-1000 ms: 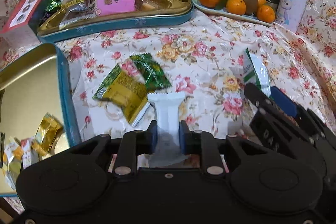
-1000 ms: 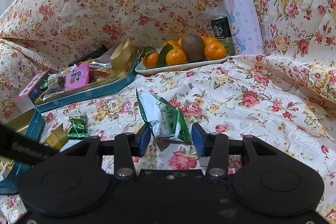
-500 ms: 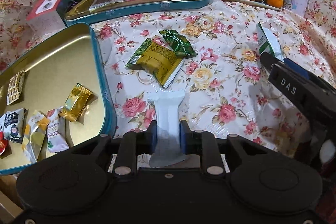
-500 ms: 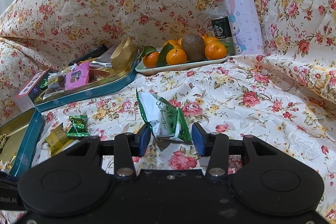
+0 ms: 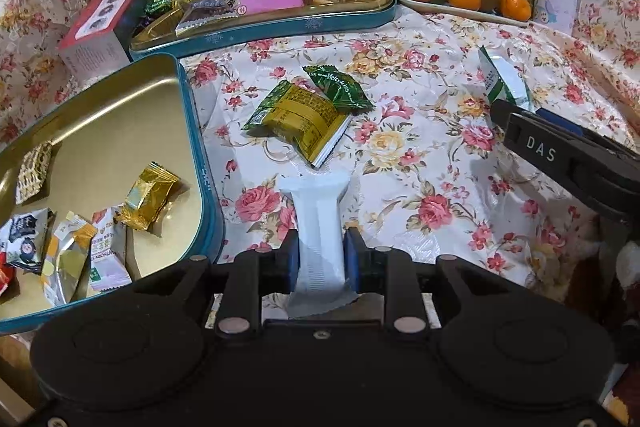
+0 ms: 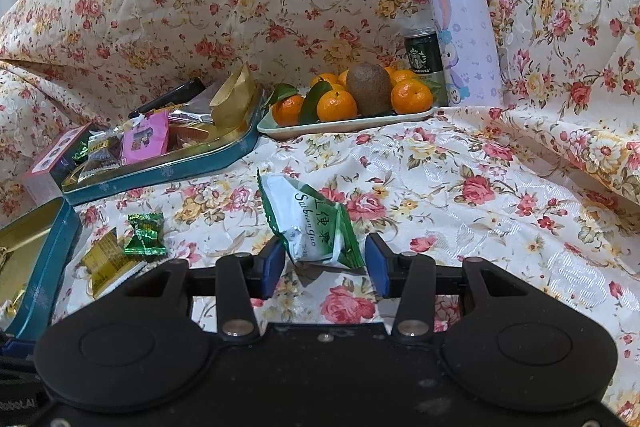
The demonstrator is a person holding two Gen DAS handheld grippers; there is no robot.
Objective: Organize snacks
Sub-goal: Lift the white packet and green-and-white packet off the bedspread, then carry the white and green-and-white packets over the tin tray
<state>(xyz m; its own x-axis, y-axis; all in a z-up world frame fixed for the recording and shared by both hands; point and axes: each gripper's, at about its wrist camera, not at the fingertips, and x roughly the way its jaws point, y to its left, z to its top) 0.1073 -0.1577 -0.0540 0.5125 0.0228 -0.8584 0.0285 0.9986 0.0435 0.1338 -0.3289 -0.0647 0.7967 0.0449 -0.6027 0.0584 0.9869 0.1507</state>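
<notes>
Meanwhile, my left gripper (image 5: 322, 259) pinches a white snack packet (image 5: 318, 223) beside the open teal tin (image 5: 202, 163), its likely destination, while my right gripper (image 6: 326, 265) brackets, jaws wide, a green-and-white packet (image 6: 314, 223).

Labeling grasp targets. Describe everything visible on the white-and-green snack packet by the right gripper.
The white-and-green snack packet is a puffy, glossy pillow pack: white face, green crimped edges, green print reading "Subian Guo" plus Chinese characters. It stands tilted on the floral cloth, sealed as far as visible. It sits between the open fingers of the right gripper; contact with the pads is unclear.
</notes>
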